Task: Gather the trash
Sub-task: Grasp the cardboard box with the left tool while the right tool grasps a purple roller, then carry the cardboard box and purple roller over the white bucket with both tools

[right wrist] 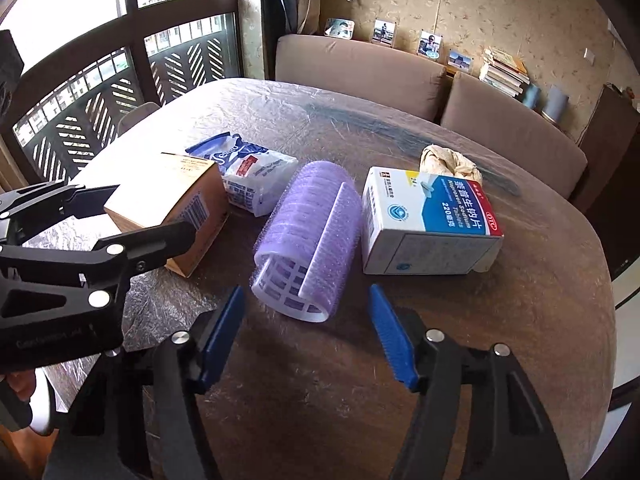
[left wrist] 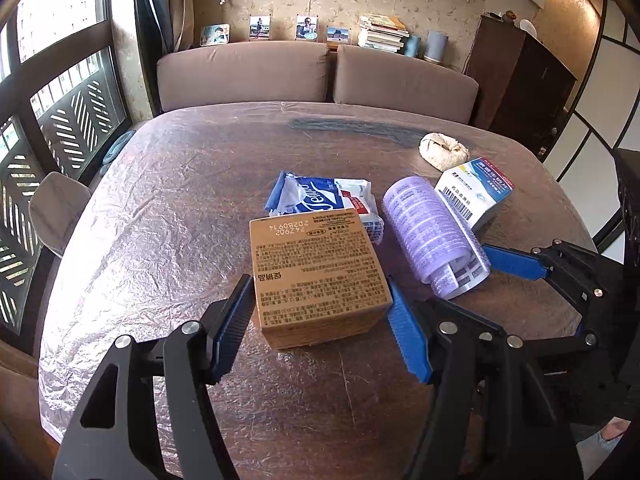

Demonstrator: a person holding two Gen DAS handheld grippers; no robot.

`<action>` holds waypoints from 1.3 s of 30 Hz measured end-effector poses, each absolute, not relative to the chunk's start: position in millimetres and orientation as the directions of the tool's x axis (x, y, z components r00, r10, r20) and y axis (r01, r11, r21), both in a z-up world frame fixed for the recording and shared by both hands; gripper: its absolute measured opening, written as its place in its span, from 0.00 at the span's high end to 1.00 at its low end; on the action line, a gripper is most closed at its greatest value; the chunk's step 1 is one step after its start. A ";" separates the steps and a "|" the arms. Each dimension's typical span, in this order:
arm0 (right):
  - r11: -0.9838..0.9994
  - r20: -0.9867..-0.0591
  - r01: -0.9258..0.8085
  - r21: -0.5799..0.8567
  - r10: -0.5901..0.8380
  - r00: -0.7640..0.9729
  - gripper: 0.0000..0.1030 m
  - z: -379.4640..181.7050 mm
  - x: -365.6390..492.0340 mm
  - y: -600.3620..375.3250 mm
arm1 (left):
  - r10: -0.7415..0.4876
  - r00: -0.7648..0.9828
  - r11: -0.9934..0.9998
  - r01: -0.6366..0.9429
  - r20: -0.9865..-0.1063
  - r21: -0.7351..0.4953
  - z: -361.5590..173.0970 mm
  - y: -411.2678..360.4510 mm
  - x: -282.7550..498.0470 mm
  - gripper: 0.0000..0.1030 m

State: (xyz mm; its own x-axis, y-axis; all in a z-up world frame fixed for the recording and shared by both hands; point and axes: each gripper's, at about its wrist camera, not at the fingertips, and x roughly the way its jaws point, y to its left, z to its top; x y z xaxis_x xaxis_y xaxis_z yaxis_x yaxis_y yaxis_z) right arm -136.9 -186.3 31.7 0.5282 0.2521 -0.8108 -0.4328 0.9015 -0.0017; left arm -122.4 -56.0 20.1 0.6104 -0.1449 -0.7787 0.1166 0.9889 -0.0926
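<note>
A tan cardboard box (left wrist: 320, 276) lies on the table between the open fingers of my left gripper (left wrist: 320, 312), which straddles its near end without clamping it. Behind it lies a blue-and-white tissue pack (left wrist: 332, 196). A purple hair roller (left wrist: 432, 236) lies to the right, then a white-and-blue medicine box (left wrist: 476, 192) and a crumpled beige wad (left wrist: 444, 150). My right gripper (right wrist: 306, 320) is open, just short of the purple roller (right wrist: 308, 240). The right wrist view also shows the tan box (right wrist: 172, 208), tissue pack (right wrist: 252, 176), medicine box (right wrist: 428, 220), wad (right wrist: 448, 164) and left gripper (right wrist: 132, 216).
The round table (left wrist: 160, 220) has a crinkled clear plastic cover. A brown sofa (left wrist: 248, 72) stands behind it, with photos and books (left wrist: 380, 32) on the ledge. A window with a railing is at left, a dark cabinet (left wrist: 520, 80) at right.
</note>
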 end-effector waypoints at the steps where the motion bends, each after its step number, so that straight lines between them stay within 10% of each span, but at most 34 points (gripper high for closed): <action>1: 0.905 -0.812 -0.424 0.018 0.261 0.521 0.49 30.6 -135.1 -186.7 | -0.147 0.610 0.989 0.116 -0.779 -0.095 19.3 -56.1 -121.7 0.36; 39: 0.909 -0.718 -0.343 0.237 0.402 0.569 0.62 91.9 -217.0 -244.3 | -0.227 0.658 0.969 0.224 -0.718 -0.101 52.2 -57.7 -169.2 0.41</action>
